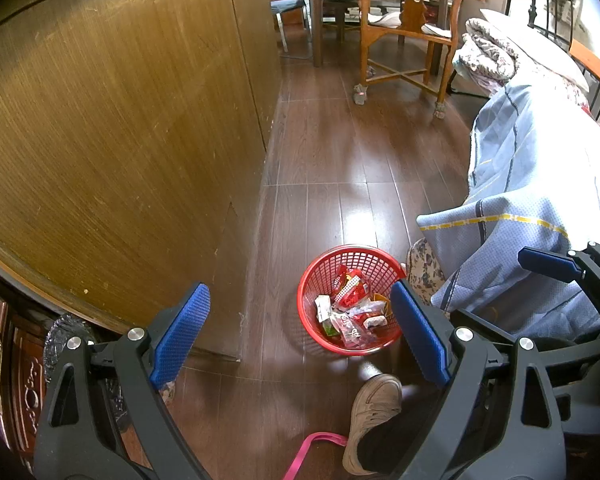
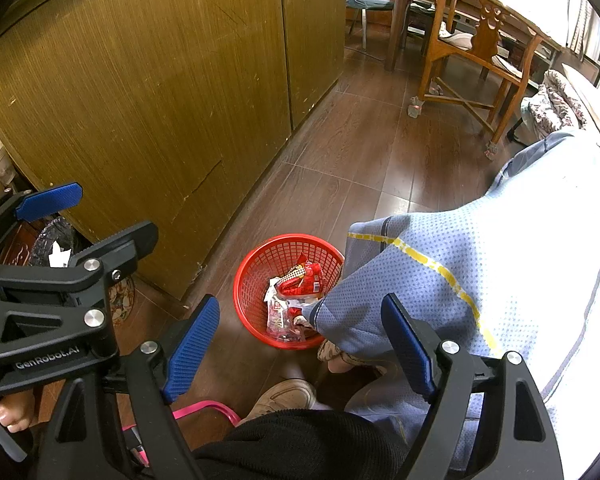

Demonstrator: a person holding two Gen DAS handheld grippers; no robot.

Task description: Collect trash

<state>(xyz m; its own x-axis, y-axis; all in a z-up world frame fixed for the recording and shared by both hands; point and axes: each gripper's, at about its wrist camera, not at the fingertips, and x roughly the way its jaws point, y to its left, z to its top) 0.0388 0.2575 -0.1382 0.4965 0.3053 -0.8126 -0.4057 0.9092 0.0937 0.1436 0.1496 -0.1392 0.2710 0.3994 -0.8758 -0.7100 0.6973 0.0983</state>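
Note:
A red mesh basket stands on the wooden floor and holds several wrappers, red, white and clear. It also shows in the right wrist view, partly covered by a blue sheet. My left gripper is open and empty, held above the floor just left of the basket. My right gripper is open and empty, above the basket's near edge. The right gripper's finger shows at the right of the left wrist view; the left gripper shows at the left of the right wrist view.
A large wooden cabinet fills the left. A bed with the blue sheet is on the right. A wooden chair and table stand at the back. A shoe and a pink strap are near the bottom.

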